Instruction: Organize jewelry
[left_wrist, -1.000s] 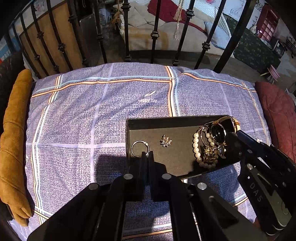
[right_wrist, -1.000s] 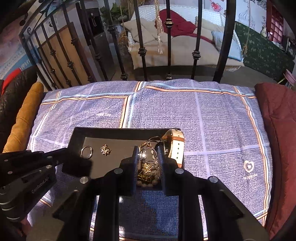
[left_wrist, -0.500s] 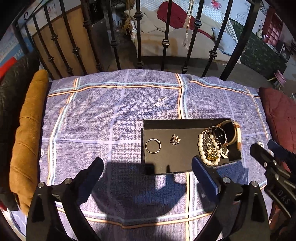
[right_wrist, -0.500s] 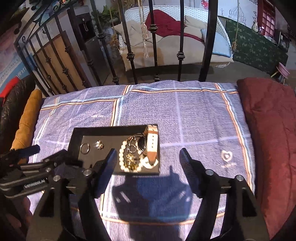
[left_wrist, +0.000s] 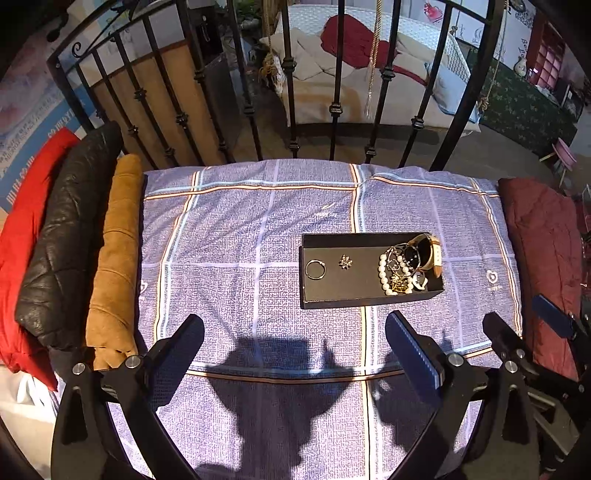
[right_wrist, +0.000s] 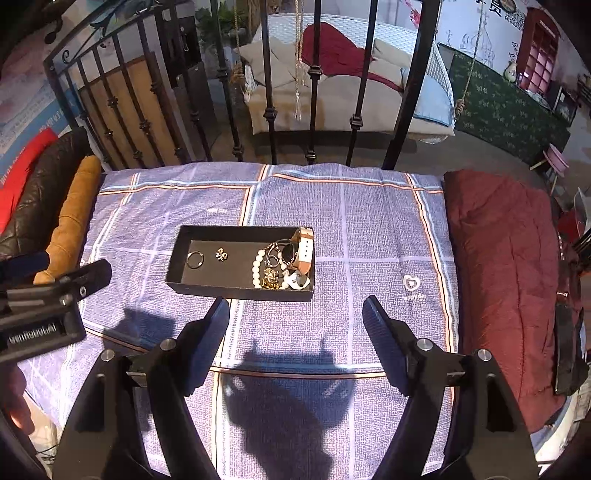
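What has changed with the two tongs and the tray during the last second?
Both tongs, left and right, opened and drew back from the tray. The left let go of the ring, the right of the jewelry pile. Tray and contents stayed put.

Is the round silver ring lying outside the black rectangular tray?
No, the round silver ring lies inside the black rectangular tray, at its left end.

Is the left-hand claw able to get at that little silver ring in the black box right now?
Probably yes. The left gripper is open and holds nothing. The ring lies flat and alone at the left end of the open tray, apart from the star brooch. Only the tray's low wall might hinder the fingers.
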